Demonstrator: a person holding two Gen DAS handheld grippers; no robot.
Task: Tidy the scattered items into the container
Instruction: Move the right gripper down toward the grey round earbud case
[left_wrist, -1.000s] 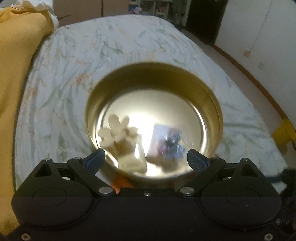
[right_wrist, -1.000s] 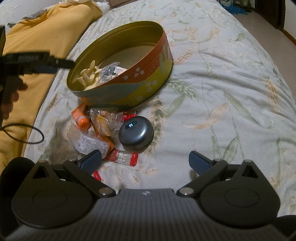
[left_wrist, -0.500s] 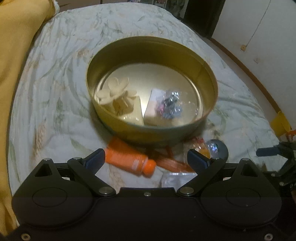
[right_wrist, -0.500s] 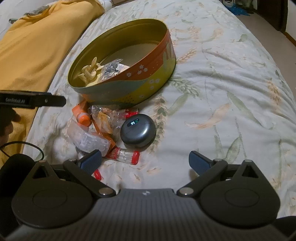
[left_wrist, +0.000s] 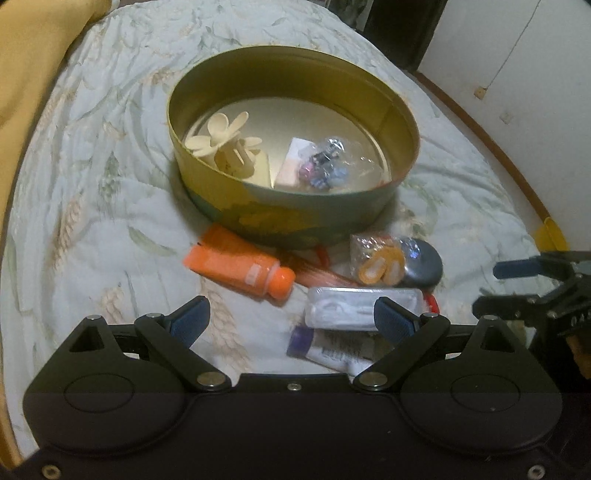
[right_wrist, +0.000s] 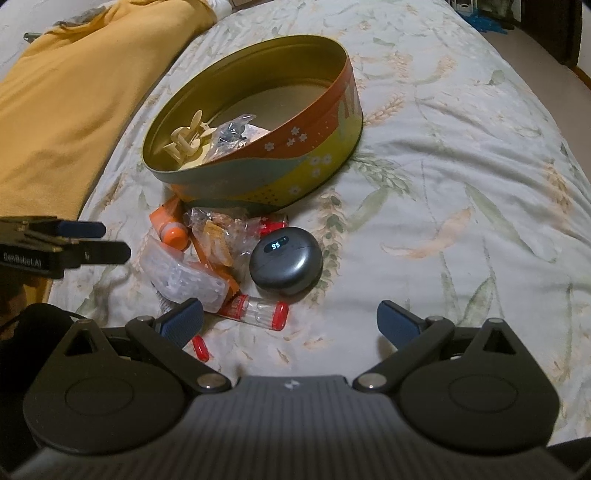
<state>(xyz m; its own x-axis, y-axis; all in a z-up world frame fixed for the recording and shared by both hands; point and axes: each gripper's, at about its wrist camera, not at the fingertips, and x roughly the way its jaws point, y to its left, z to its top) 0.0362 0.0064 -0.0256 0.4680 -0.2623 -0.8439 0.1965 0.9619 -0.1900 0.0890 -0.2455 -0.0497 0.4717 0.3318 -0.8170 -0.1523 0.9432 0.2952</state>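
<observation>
A round tin (left_wrist: 295, 206), gold inside and painted with small flowers outside, is seen resting on a leaf-patterned bedspread (right_wrist: 461, 166), with a mustard-yellow blanket (right_wrist: 74, 103) lying at ten o'clock of it in the right wrist view. Inside the tin, a cream flower-shaped hair claw (left_wrist: 225, 144) and a clear bag of small trinkets (left_wrist: 325, 162) are held near the front wall. Just outside the tin, at its six o'clock in the left wrist view, the loose items are clustered: an orange tube (left_wrist: 240, 267), a crinkly packet (left_wrist: 380, 258), a grey round earbud case (right_wrist: 286, 260) showing lit digits, a clear plastic case (left_wrist: 362, 312), a white tube with a purple cap (left_wrist: 332, 350), and a clear red-capped vial (right_wrist: 255, 314). The left gripper (left_wrist: 291, 319) is held released above the cluster, nothing between its blue pads. The right gripper (right_wrist: 290, 321) is likewise spread wide and empty, at five o'clock of the earbud case.
</observation>
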